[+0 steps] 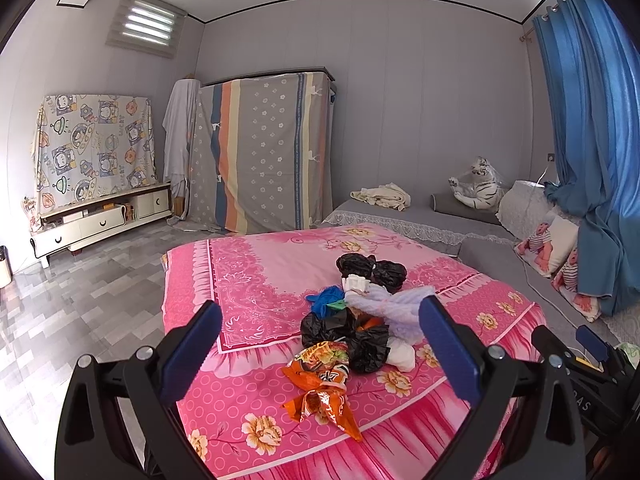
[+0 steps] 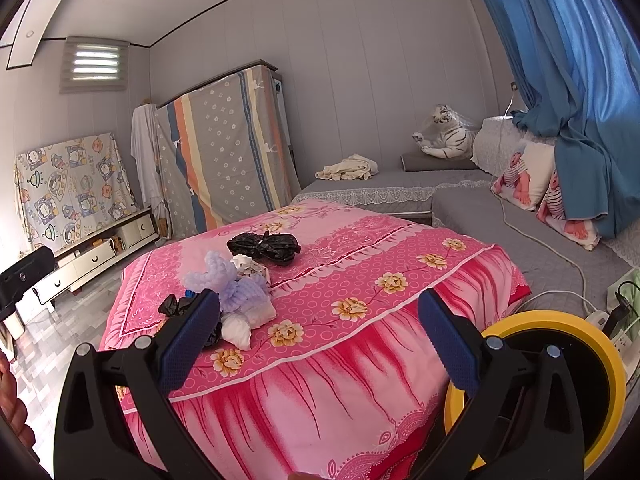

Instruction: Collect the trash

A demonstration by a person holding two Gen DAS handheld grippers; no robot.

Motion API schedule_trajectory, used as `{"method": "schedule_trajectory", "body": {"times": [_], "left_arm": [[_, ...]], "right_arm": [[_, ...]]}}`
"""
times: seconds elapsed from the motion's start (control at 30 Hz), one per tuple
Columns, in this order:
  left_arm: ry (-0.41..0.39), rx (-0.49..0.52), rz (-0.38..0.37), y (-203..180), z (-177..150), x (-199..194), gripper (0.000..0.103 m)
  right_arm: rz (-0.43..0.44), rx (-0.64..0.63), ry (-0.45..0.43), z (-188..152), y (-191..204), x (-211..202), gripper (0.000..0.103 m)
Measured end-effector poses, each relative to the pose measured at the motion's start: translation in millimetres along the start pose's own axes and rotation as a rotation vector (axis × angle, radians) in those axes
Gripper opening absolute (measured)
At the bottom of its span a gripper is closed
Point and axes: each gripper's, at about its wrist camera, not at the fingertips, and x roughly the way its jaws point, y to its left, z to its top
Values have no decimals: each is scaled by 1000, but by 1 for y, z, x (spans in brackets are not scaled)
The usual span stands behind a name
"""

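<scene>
A pile of trash lies on the pink flowered bed (image 1: 256, 280). Nearest is an orange snack wrapper (image 1: 324, 388), then a crumpled black bag (image 1: 356, 336), white paper (image 1: 402, 354), pale lilac foam (image 1: 392, 304), a blue scrap (image 1: 326, 300) and a far black bag (image 1: 370, 270). My left gripper (image 1: 320, 344) is open and empty, held just short of the wrapper. My right gripper (image 2: 318, 336) is open and empty over the bed's front edge (image 2: 360, 320), right of the lilac foam (image 2: 236, 288), the white paper (image 2: 236, 328) and the far black bag (image 2: 264, 246).
A yellow-rimmed black bin (image 2: 560, 384) stands at the bed's right, by a power strip (image 2: 600, 316) and cable. Grey sofa cushions (image 2: 520, 216) with pillows and a toy tiger (image 2: 448, 136) lie behind. A TV cabinet (image 1: 100, 220) and tiled floor (image 1: 80, 300) are at left.
</scene>
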Motion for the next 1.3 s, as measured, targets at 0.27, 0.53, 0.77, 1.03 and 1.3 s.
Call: {"method": "schedule_trajectory", "body": {"times": [0.27, 0.53, 0.77, 1.03, 1.3], "left_arm": [[-1, 4, -1, -1, 0, -1, 95], [1, 5, -2, -2, 0, -1, 95], [5, 8, -8, -4, -1, 0, 95], [2, 21, 10, 0, -2, 5, 95], [-11, 86, 60, 31, -2, 33, 95]], "right_arm": [[0, 2, 2, 0, 0, 0, 95], [-1, 13, 10, -6, -2, 6, 95], [7, 20, 19, -5, -1, 7, 95], [-34, 30, 27, -6, -4, 12, 95], [42, -14, 57, -7, -12, 36, 95]]}}
